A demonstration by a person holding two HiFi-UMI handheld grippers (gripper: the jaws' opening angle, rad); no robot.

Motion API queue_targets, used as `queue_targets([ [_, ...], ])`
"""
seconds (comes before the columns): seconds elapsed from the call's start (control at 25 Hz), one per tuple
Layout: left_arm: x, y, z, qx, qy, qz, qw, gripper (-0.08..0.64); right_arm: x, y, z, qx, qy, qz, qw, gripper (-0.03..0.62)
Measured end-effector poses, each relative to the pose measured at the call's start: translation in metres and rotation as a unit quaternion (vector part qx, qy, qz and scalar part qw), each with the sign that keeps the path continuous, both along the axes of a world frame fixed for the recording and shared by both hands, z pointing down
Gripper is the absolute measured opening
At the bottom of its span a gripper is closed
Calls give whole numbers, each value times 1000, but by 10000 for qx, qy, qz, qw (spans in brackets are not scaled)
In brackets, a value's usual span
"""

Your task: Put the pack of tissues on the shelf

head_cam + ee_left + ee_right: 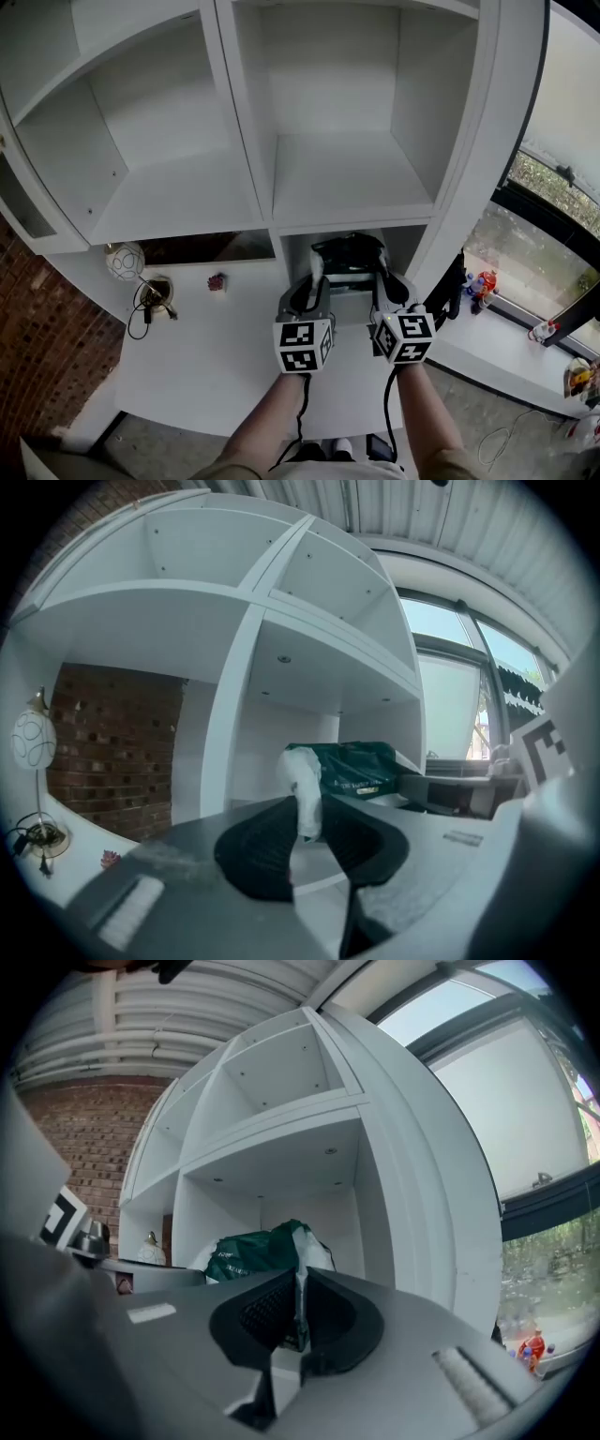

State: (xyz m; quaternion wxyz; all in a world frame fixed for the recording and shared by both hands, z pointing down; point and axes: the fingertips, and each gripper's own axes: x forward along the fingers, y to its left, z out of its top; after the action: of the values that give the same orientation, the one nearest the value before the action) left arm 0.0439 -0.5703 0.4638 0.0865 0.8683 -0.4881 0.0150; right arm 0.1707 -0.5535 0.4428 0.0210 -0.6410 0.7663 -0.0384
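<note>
Glossy plastic tissue pack [352, 766], matt white shelf [347, 178]

In the head view the shelf unit [347, 178] fills the upper half of the frame, with the table [206, 356] below it. The pack of tissues [349, 253] is at centre, in the mouth of the low compartment right of the divider. The left gripper [316, 272] is at its left end and the right gripper [382, 272] at its right end, each with wrapper between its jaws. On the table at left lie a round ornament [124, 261], a coiled cable [150, 298] just below it, and a small object [217, 281] to their right. A window sill [506, 352] bearing a figurine [480, 283] lies at right.
</note>
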Motion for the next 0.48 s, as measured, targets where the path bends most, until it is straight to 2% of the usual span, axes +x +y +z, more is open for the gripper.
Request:
queue_targets([
  [0.16,3,-13,7,-130,-20,-41,9999,95,1,-12,7,-65,320,152,9994,8],
  [0.48,9,-31,11,-155,-155,-123,9997,94,7,-35,16,-205,493,300,9981,6],
])
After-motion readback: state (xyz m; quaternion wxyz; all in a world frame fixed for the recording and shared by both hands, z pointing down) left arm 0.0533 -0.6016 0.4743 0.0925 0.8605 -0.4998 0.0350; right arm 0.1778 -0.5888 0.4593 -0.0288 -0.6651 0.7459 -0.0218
